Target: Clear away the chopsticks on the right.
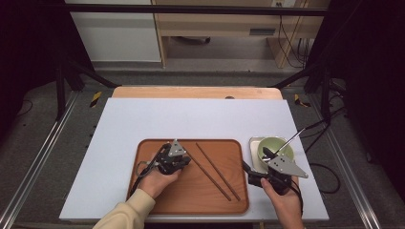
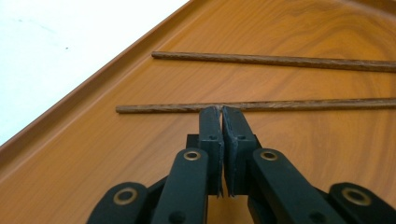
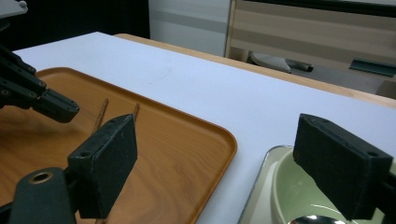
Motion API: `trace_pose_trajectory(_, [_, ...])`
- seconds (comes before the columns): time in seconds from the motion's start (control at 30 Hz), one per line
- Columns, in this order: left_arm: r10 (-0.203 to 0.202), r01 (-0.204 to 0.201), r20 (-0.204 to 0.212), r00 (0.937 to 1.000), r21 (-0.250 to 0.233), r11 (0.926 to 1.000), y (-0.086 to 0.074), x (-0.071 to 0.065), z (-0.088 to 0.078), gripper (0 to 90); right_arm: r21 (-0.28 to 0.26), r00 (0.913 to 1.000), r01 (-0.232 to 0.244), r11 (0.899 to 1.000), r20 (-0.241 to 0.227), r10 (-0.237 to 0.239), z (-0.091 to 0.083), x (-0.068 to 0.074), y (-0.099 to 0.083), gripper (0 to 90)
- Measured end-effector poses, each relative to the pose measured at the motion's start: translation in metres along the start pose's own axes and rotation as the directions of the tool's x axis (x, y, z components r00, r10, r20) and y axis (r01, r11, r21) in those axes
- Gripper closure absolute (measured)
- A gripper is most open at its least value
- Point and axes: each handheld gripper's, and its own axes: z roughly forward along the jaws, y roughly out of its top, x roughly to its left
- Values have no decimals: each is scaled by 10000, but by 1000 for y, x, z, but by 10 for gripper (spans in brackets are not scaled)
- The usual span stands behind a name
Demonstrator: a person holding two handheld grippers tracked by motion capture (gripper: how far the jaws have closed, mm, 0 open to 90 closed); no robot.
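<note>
Two dark wooden chopsticks lie side by side on a brown wood-grain tray (image 1: 191, 198). My left gripper (image 1: 189, 160) reaches over the tray's left half, and its jaws are pressed together at the near chopstick (image 2: 303, 104), close to its end, pinching it at the tips (image 2: 220, 109). The chopstick still rests on the tray (image 2: 93, 154). The far chopstick (image 2: 280, 60) lies free beside it. My right gripper (image 1: 255, 162) hovers between the tray's right edge and a green bowl (image 1: 277, 145). Its jaws stand wide apart (image 3: 219, 140) with nothing between them.
The green bowl sits in a small metal dish (image 1: 253, 142) right of the tray, with a spoon (image 1: 292, 138) leaning out of it. A white mat (image 1: 191, 119) covers the table. The tray rim (image 3: 231, 144) lies close under the right gripper.
</note>
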Motion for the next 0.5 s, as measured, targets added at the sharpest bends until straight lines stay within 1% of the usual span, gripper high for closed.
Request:
trace_pose_trajectory(0.07, [59,-60,22,10000,100,9999,1,-1,3,878,-30,9999,-108,9999,9,108,-1,-2,0,141])
trace_pose_trajectory(0.1, [86,-86,-49,10000,93,9999,1,-2,5,879,8,9999,-132,9999,23,131,-1,-3,-1,142])
trace_pose_trajectory(0.13, [202,-199,-120,9997,199,9996,2,-3,7,879,56,9998,-198,9998,35,198,-1,-3,-1,142])
trace_pose_trajectory(0.17, [277,-271,-174,9995,303,9992,2,-3,9,879,55,9999,-167,9998,41,167,0,-3,-1,143])
trace_pose_trajectory(0.23, [234,-229,-172,9996,299,9993,3,-3,13,879,11,9999,-156,9999,44,156,-1,-4,-1,144])
trace_pose_trajectory(0.3, [288,-276,-390,9988,321,9991,4,-4,16,878,38,9999,-125,9999,55,125,-1,-3,0,145])
trace_pose_trajectory(0.33, [254,-244,-323,9992,318,9992,4,-5,18,878,69,9999,-115,9999,38,114,0,-3,0,146])
trace_pose_trajectory(0.4, [268,-258,-387,9989,271,9993,6,-6,20,879,110,9999,-112,9999,13,112,1,-2,0,146])
trace_pose_trajectory(0.43, [263,-255,-352,9990,247,9994,7,-6,21,878,181,9999,-105,9998,2,104,1,-2,0,147])
trace_pose_trajectory(0.47, [282,-274,-307,9991,249,9993,8,-6,22,878,261,10000,-78,9996,15,77,2,-2,-1,147])
trace_pose_trajectory(0.5, [349,-344,-178,9992,240,9991,9,-7,23,880,275,9999,-103,9996,-10,103,2,-2,-1,147])
